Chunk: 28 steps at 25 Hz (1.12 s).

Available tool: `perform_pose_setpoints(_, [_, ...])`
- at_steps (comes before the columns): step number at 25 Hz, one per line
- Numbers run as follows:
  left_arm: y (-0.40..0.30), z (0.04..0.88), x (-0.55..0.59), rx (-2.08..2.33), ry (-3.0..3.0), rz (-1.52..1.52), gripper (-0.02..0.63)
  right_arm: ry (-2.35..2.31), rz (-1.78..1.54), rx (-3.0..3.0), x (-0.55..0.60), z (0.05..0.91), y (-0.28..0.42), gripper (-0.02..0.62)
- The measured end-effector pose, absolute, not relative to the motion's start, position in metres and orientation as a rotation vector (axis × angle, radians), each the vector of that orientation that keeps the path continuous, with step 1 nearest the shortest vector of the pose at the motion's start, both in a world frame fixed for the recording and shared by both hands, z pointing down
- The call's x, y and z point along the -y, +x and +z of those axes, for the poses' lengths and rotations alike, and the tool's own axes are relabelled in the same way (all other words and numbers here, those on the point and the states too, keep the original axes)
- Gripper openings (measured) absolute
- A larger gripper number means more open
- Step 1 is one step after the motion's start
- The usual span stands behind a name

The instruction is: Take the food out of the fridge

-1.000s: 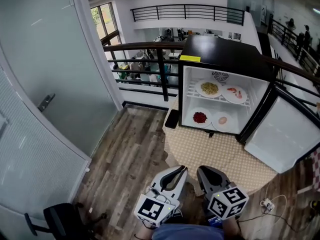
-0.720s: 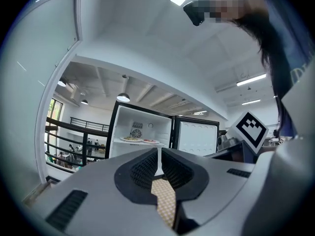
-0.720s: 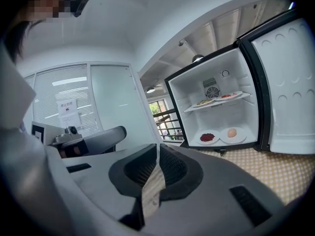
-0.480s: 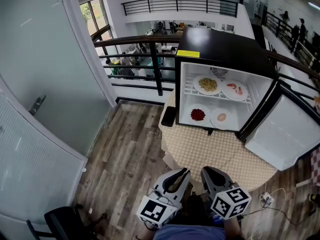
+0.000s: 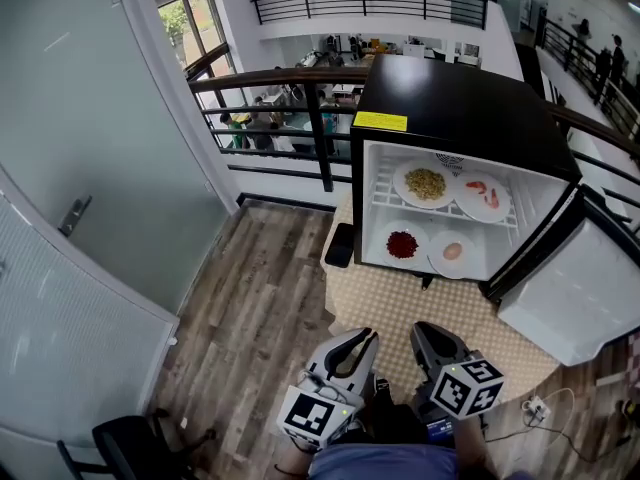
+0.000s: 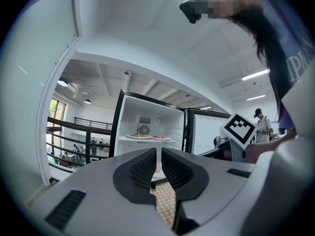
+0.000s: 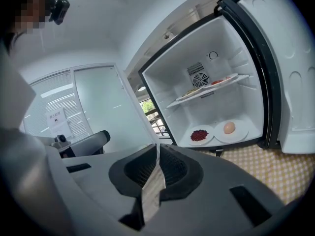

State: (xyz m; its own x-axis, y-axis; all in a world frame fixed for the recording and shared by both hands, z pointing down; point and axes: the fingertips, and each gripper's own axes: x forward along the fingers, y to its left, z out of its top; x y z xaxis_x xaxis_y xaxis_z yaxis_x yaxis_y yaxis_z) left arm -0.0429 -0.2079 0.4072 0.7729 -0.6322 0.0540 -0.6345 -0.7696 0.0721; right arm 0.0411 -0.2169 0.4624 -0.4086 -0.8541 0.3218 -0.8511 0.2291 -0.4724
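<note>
A small black fridge (image 5: 450, 108) stands open on a round table with a checked cloth (image 5: 420, 308), its door (image 5: 575, 288) swung out to the right. On the upper shelf lie a plate of yellow food (image 5: 425, 183) and a plate of pink pieces (image 5: 484, 197). Below them sit a plate of red bits (image 5: 402, 245) (image 7: 199, 134) and a plate with an egg-like lump (image 5: 452, 252) (image 7: 229, 128). My left gripper (image 5: 358, 340) (image 6: 158, 151) and right gripper (image 5: 432, 333) (image 7: 158, 146) hover side by side at the table's near edge, well short of the fridge. Both are shut and hold nothing.
A frosted glass wall with a door handle (image 5: 75, 213) fills the left. A black railing (image 5: 300, 98) runs behind the fridge. A dark flat object (image 5: 340, 245) hangs at the table's left edge. A chair (image 5: 120, 438) and a power strip with cable (image 5: 535, 408) are on the wooden floor.
The fridge looks slightly larger and nearer than before. Both grippers have edged forward and a little down, side by side, still shut and empty.
</note>
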Motion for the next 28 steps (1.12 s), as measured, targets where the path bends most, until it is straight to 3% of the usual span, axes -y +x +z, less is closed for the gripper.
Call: perform_pose_setpoints(28, [0.039,0.482,0.316,0.886,2.819,0.223,0.032,-1.711,-1.448,-2.133,0.384,0.603,0.100,0.052])
